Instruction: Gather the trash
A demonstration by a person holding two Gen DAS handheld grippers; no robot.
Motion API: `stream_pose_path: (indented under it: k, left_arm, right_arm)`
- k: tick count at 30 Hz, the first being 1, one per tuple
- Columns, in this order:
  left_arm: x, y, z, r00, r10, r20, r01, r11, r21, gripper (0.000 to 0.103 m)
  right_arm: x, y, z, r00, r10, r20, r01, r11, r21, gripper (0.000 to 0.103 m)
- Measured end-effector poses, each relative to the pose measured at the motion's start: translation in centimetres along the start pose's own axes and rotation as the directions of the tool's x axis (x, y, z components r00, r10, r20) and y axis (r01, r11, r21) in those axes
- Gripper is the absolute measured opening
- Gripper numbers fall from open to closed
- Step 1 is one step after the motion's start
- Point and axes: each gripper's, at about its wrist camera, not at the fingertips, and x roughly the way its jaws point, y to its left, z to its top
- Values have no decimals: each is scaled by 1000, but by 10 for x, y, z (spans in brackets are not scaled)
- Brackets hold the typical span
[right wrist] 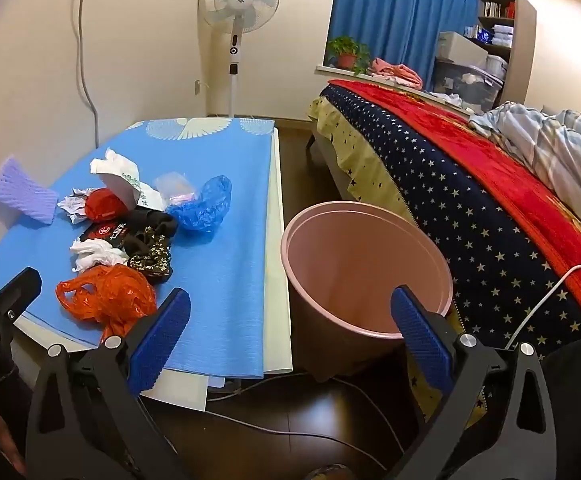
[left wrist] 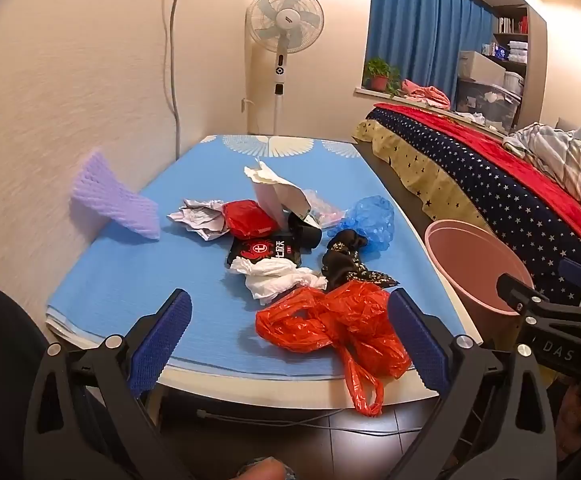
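Blue cloth (left wrist: 138, 280) covers the low table (left wrist: 274, 394) against the cream wall, and the rubbish sits heaped on it toward the near right. Nearest the table's front edge is the orange-red plastic bag (left wrist: 330, 328), crumpled, one handle loop drooping over the lip. Just behind it lies a wad of white tissue (left wrist: 278, 280), touching a black printed cloth (left wrist: 344, 260). Further back there's a black snack wrapper (left wrist: 266, 254) with red lettering, a shiny red packet (left wrist: 248, 220), crumpled grey paper (left wrist: 200, 218), a torn white envelope (left wrist: 276, 190) standing up, and a blue plastic cover (left wrist: 372, 220) at the right of the pile. Off alone at the left, leaning on the wall, sits a purple foam net (left wrist: 116, 202).

The left gripper (left wrist: 290, 340) hangs over the near edge, tilted down, jaws spread wide with nothing between them; the orange bag shows in the gap but the blue pads (left wrist: 162, 344) don't touch it. The right gripper (right wrist: 290, 340) is also gaping and empty, aimed at the pink bin (right wrist: 370, 240), which stands on the dark floor between table and bed (right wrist: 470, 200); the bin looks empty inside. A white cable (right wrist: 546, 296) trails across the starred bedspread. At the back stand a pedestal fan (right wrist: 236, 4) and blue curtains (right wrist: 394, 12).
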Motion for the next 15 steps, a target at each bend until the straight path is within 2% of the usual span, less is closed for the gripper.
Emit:
stream_pose_path:
  k: [5, 7, 15]
  left_arm:
    - [0, -1, 0, 1000, -1, -6, 1, 1000, 2, 95]
    - [0, -2, 0, 1000, -1, -5, 1, 1000, 4, 95]
    - [0, 0, 0, 1000, -4, -6, 4, 1000, -1, 95]
  right_arm:
    - [-2, 0, -1, 1000, 11, 16, -11, 1000, 3, 98]
    - [4, -4, -1, 1000, -14, 8, 13, 1000, 4, 98]
    - [-4, -1, -1, 1000, -18, 22, 18, 1000, 4, 98]
